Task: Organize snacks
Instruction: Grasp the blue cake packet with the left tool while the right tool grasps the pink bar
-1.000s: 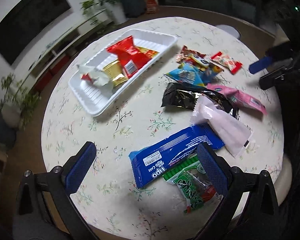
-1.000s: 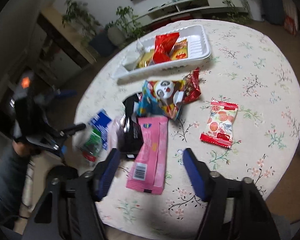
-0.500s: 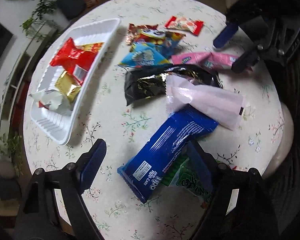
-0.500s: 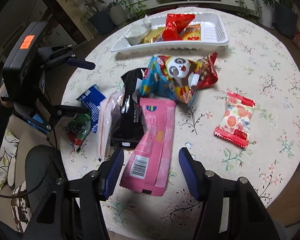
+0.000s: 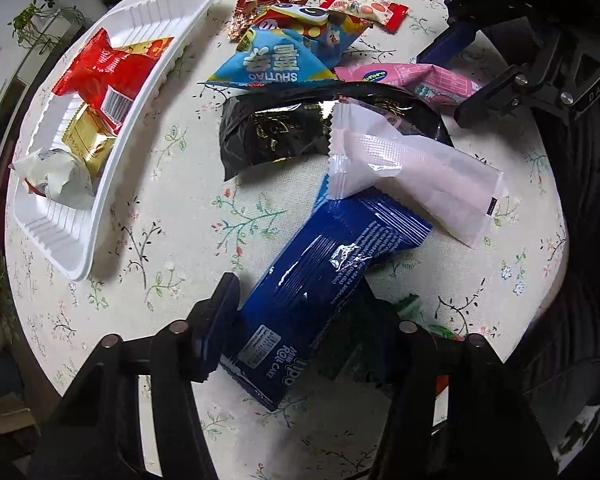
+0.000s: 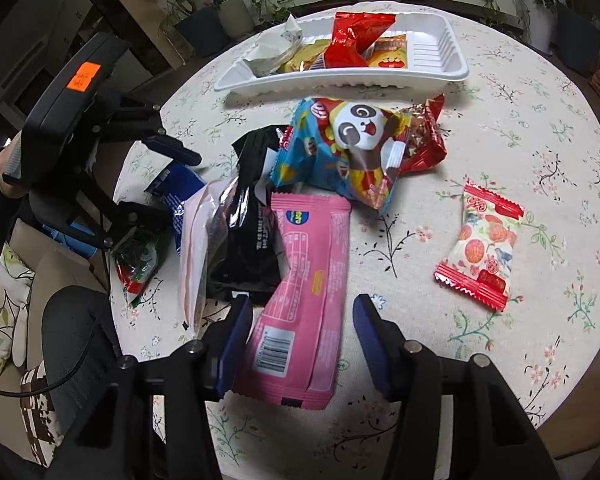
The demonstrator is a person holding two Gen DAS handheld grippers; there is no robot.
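The left gripper [image 5: 300, 316] points down over the near end of a long glossy blue roll-cake wrapper [image 5: 320, 292], its jaws closing with the pack between them. The left pad lies just beside the wrapper's edge; the right finger is dark against the pack, so whether it presses yet cannot be told, and the pack still lies flat on the table. A frosted white-pink plastic pouch [image 5: 412, 172] rests across the blue wrapper's far end, and a small green sachet [image 5: 420, 312] pokes out from beneath it beside the right finger.

The right gripper [image 6: 296, 332] straddles the near end of a flat pink bar-shaped packet [image 6: 304, 292], its jaws also closing; both pads stand clear of the packet's sides, so nothing is gripped there yet.

Further out lie a crumpled black foil bag [image 5: 300, 128], a blue panda-print bag [image 6: 348, 148] and a small red-and-white sweet packet [image 6: 480, 248], all loose on the round flower-patterned tablecloth [image 5: 172, 200]. The ribbed white plastic tray [image 5: 80, 240] on the far side already holds a red bag, a gold one and a crumpled white one.

The step in hand looks like a two-handed pick. Next, each pair of jaws needs to finish pinching its pack, then lift it. The blue wrapper must slide from under the white pouch without dragging it or the green sachet, before being carried to the tray's free end.
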